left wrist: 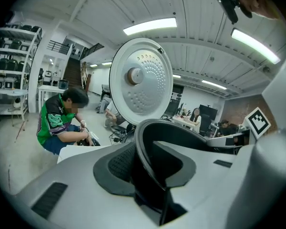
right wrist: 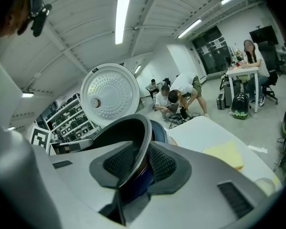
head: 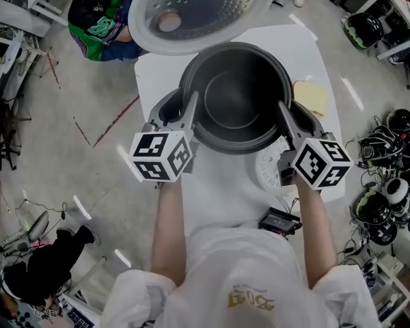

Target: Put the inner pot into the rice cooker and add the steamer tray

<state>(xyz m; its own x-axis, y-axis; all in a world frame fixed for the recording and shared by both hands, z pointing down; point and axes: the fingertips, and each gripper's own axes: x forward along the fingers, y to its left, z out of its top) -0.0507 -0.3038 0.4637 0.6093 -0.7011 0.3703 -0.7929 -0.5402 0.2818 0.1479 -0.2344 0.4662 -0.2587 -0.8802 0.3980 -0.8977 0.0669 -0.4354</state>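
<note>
the inner pot sits in the mouth of the rice cooker. the cooker's blue body shows just under the pot rim in the right gripper view. the cooker stands on the white bench, and its lid is raised upright behind the pot.

the left claw straddles the left side of the pot rim. in the left gripper view its pads stand apart. the rim lies close to the outer pad, with a clear gap to the inner one, so we read this claw as open and not clamping.

the right claw straddles the right side of the rim. the rim runs between its pads, and the blue cooker body is visible through the gap. this claw is likewise open.

the white steamer tray lies on the bench just under the right claw, partly hidden by it. a yellow cloth lies on the bench to the right of the cooker.
</note>
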